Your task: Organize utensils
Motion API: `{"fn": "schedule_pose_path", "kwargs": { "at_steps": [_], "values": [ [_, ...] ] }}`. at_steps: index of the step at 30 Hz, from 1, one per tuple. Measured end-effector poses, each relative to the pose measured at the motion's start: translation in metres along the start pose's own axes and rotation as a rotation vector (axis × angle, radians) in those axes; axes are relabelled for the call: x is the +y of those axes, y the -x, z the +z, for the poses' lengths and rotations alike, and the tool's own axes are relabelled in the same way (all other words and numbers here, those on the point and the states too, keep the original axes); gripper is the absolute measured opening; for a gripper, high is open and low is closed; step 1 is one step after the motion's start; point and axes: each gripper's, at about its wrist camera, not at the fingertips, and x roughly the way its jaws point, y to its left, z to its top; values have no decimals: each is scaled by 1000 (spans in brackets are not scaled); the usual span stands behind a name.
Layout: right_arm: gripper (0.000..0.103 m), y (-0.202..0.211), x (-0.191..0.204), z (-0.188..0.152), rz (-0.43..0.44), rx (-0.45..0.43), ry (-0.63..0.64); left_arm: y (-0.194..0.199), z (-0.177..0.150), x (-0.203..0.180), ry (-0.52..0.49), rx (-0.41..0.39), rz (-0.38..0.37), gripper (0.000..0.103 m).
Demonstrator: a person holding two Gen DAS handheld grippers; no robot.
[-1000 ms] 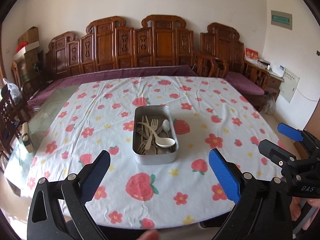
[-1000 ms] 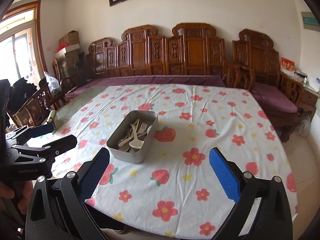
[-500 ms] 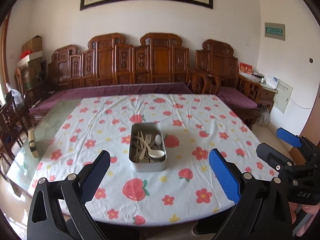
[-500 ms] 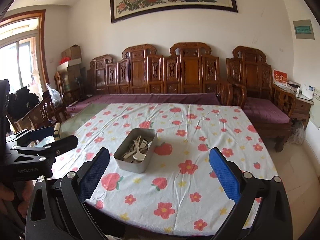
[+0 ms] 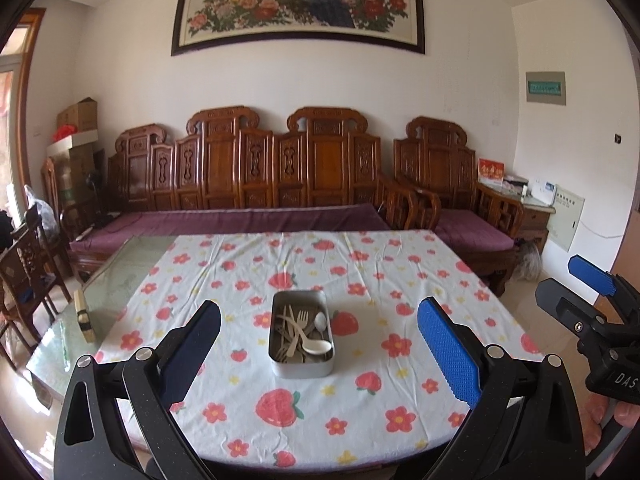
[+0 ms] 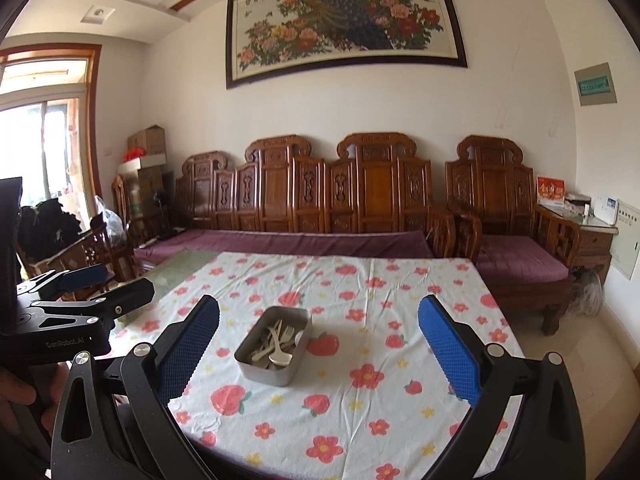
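Note:
A grey metal tin [image 5: 301, 367] stands in the middle of the flowered tablecloth [image 5: 360, 420]. It holds several beige forks and spoons [image 5: 298, 330], with a white spoon [image 5: 316, 347] on top. The tin also shows in the right wrist view [image 6: 262, 370]. My left gripper [image 5: 318, 354] is open and empty, held back from the table's near edge. My right gripper [image 6: 318, 354] is open and empty too, to the right of the left one. Each gripper shows at the side of the other's view, the right [image 5: 592, 308] and the left [image 6: 80, 300].
A carved wooden sofa [image 5: 280, 184] with purple cushions runs behind the table. A bare glass strip [image 5: 120, 280] of the table lies left of the cloth, with a small block [image 5: 83, 316] on it. Wooden chairs [image 5: 28, 264] stand at the left.
Both grippers have pulled back and risen from the table, so the tin looks smaller and farther and the wall painting has come into view. Both stay open.

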Motion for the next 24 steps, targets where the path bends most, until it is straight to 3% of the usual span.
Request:
{"fn": "schedule_pose_path", "kwargs": {
  "at_steps": [24],
  "values": [
    [100, 13, 4, 4, -24, -29, -2, 15, 1, 3, 7, -39, 14, 95]
  ]
}}
